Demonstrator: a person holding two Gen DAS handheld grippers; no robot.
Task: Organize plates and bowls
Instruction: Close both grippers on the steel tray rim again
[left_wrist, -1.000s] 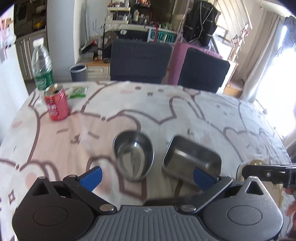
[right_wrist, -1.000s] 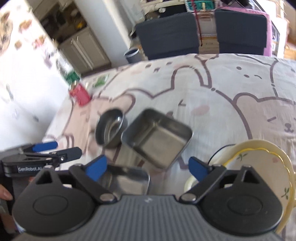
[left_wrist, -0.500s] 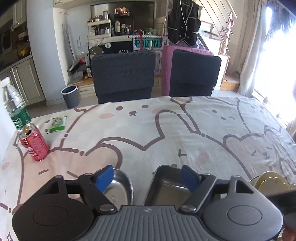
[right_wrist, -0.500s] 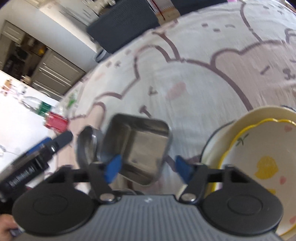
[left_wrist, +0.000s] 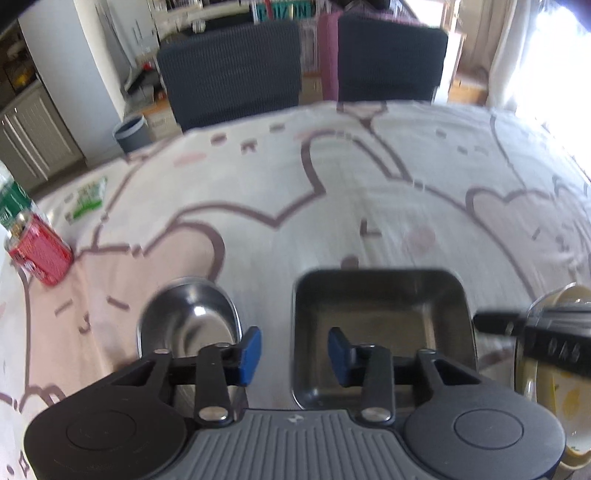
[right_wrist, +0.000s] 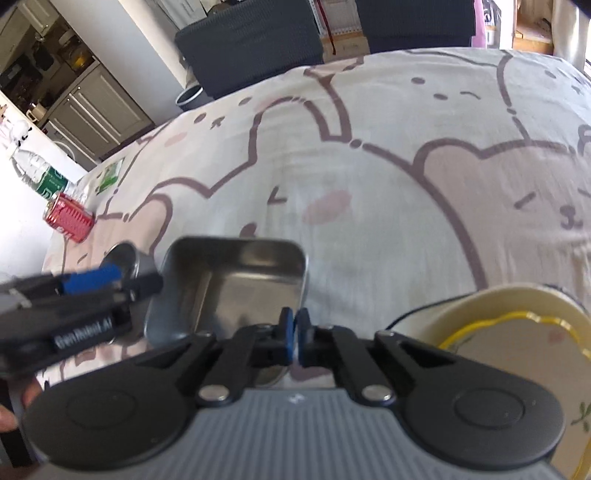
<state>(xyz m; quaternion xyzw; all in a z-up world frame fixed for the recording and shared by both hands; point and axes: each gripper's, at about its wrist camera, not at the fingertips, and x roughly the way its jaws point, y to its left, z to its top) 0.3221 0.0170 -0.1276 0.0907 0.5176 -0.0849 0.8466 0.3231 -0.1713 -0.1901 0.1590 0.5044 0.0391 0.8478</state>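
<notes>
The right gripper (right_wrist: 294, 334) has its blue pads pressed together, the jaws having just been closing. They meet at the near right edge of the square steel tray (right_wrist: 236, 280), but whether the rim is caught between them cannot be told, since the pads hide that spot. The left gripper (left_wrist: 294, 356) stands partly spread and has also just been closing: its right pad hangs over the inside of the tray (left_wrist: 380, 325), its left pad over the gap beside the tray's left wall, so that wall lies between the jaws without the pads visibly pressing it.

The tray sits on the table near its front edge, just right of a round steel bowl (left_wrist: 190, 325) (the two are close, perhaps touching, but the wrist views do not settle it). To the tray's right lies a stack of pale yellow ceramic dishes (right_wrist: 517, 332), a scalloped yellow-rimmed plate (right_wrist: 513, 347) resting inside a larger one.

The tablecloth (right_wrist: 369, 166) is cream with brown-outlined bear shapes. Far off at its left edge stand a red soda can (left_wrist: 38, 254), a water bottle with a green label (right_wrist: 40, 177) and a small green packet (left_wrist: 86, 199). Two dark chairs (left_wrist: 229, 70) stand beyond the far side, with a grey bin (left_wrist: 133, 133) on the floor.
</notes>
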